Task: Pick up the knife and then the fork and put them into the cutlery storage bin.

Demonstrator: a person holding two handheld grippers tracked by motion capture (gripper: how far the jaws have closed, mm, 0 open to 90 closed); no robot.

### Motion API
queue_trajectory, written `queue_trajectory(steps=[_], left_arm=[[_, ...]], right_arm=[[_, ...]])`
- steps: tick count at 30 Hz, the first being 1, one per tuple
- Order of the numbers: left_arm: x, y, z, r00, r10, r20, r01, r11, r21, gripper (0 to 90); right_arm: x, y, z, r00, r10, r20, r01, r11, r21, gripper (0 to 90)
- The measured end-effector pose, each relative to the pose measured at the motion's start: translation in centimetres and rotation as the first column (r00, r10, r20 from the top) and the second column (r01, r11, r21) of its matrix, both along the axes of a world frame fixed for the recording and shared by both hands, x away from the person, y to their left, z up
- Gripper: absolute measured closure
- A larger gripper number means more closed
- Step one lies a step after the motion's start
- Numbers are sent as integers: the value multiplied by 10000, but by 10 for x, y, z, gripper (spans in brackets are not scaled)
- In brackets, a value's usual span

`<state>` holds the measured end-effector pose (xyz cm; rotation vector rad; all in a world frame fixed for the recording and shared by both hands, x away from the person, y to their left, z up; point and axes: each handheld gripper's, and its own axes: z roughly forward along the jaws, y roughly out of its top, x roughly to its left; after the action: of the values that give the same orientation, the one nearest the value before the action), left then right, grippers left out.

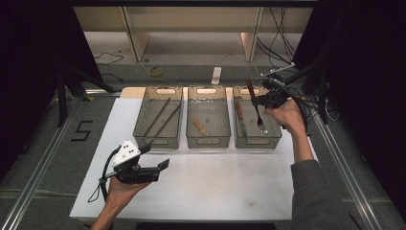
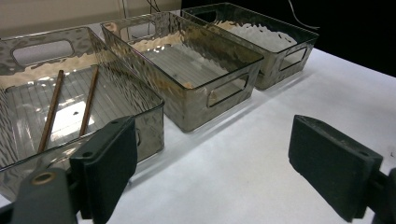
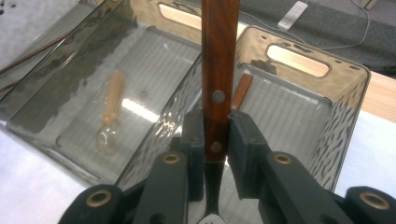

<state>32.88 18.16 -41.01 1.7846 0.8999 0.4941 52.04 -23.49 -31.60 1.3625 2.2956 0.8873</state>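
My right gripper (image 1: pixel 259 101) (image 3: pixel 215 135) is shut on a fork with a dark wooden handle (image 1: pixel 254 104) (image 3: pixel 219 65). It holds the fork over the right clear bin (image 1: pixel 258 142) (image 3: pixel 345 107), handle pointing away and tines toward the near side. A second wooden-handled utensil (image 1: pixel 238 111) (image 3: pixel 242 90) lies in that bin. The middle bin (image 1: pixel 207 142) (image 2: pixel 196 105) holds a pale wooden spoon (image 1: pixel 200 127) (image 3: pixel 109 116). Two brown chopsticks (image 1: pixel 162 118) (image 2: pixel 52 111) lie in the left bin (image 1: pixel 158 140) (image 2: pixel 149 116). My left gripper (image 1: pixel 157 165) (image 2: pixel 212 163) hovers open and empty near the left bin's front.
The three bins stand in a row at the far side of a white tabletop (image 1: pixel 210 182). Cables (image 1: pixel 306 103) trail by the right table edge, metal rails (image 1: pixel 43 158) flank the table, and a white power strip (image 1: pixel 216 75) lies on the floor beyond.
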Motion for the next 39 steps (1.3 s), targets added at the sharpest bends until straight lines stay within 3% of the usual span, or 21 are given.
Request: queue_trajectory(steps=[18,28,39], left_arm=[[0,0,0,10000,11,-3,-11,10000,-12,155],[-1,0,0,10000,8,8,-8,10000,2,155],[-1,0,0,10000,11,1,-11,10000,21,155]], right_arm=[[22,-1,-8,9972,-739,63,738,9972,88,774],[30,-1,-34,9933,-1108,-332,1109,9938,13,773],[31,-5,-53,9876,-1458,-584,1452,9893,-144,772]])
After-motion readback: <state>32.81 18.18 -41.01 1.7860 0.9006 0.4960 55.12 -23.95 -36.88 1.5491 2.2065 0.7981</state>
